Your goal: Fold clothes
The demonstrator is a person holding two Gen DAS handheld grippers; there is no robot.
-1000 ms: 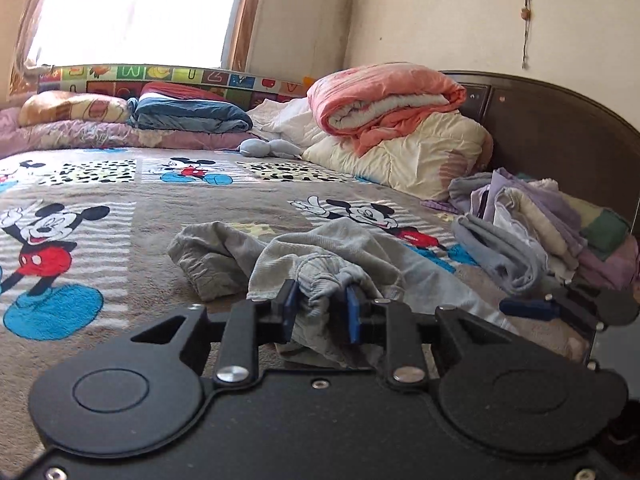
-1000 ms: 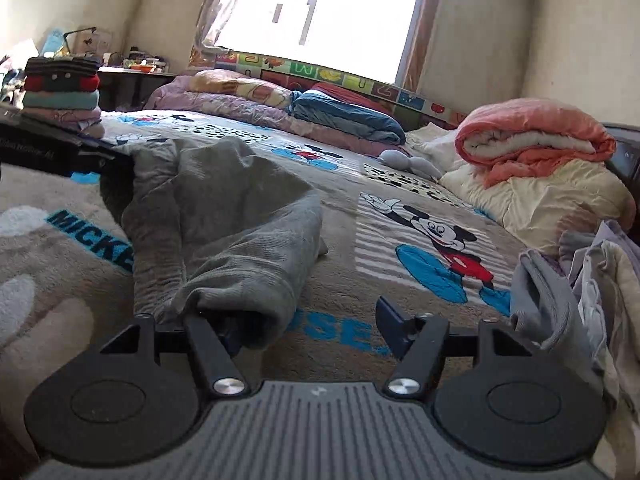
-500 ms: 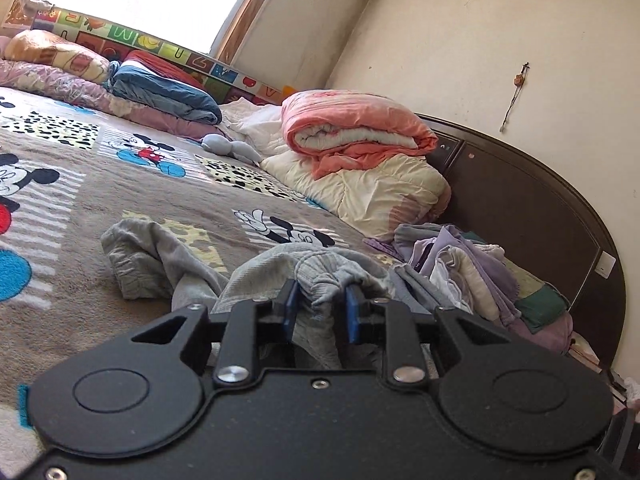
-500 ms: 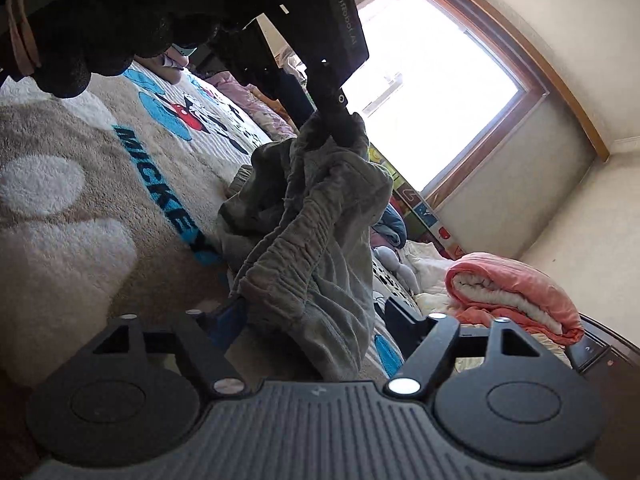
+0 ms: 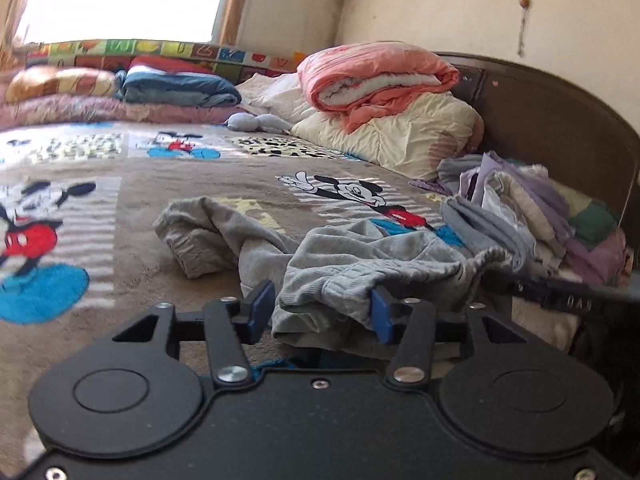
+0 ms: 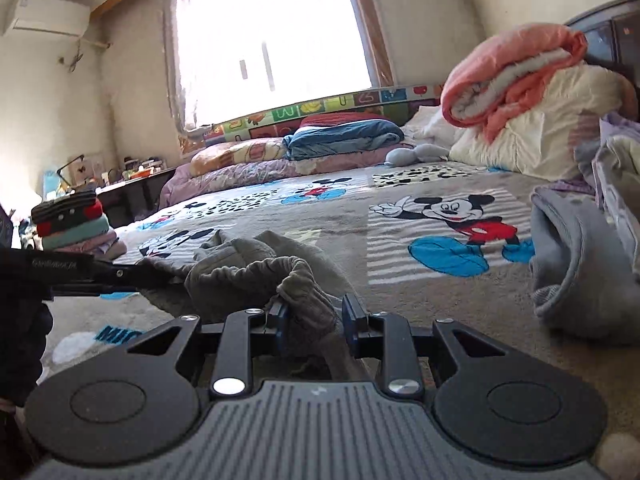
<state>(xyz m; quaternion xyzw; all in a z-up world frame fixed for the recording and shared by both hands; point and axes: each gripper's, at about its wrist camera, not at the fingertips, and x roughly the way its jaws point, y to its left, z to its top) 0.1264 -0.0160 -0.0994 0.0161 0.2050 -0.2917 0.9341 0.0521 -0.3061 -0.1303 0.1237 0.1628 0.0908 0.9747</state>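
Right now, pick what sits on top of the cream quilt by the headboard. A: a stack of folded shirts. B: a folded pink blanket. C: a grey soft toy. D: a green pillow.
B: the folded pink blanket lies on top of the cream quilt in both wrist views.

A pink quilt (image 5: pixel 376 76) rests on cream bedding (image 5: pixel 400 140) by the headboard (image 5: pixel 560 120).

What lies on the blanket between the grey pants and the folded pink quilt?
Bare Mickey Mouse blanket only, seen in the left wrist view: nothing sits between the grey pants and the pink quilt.
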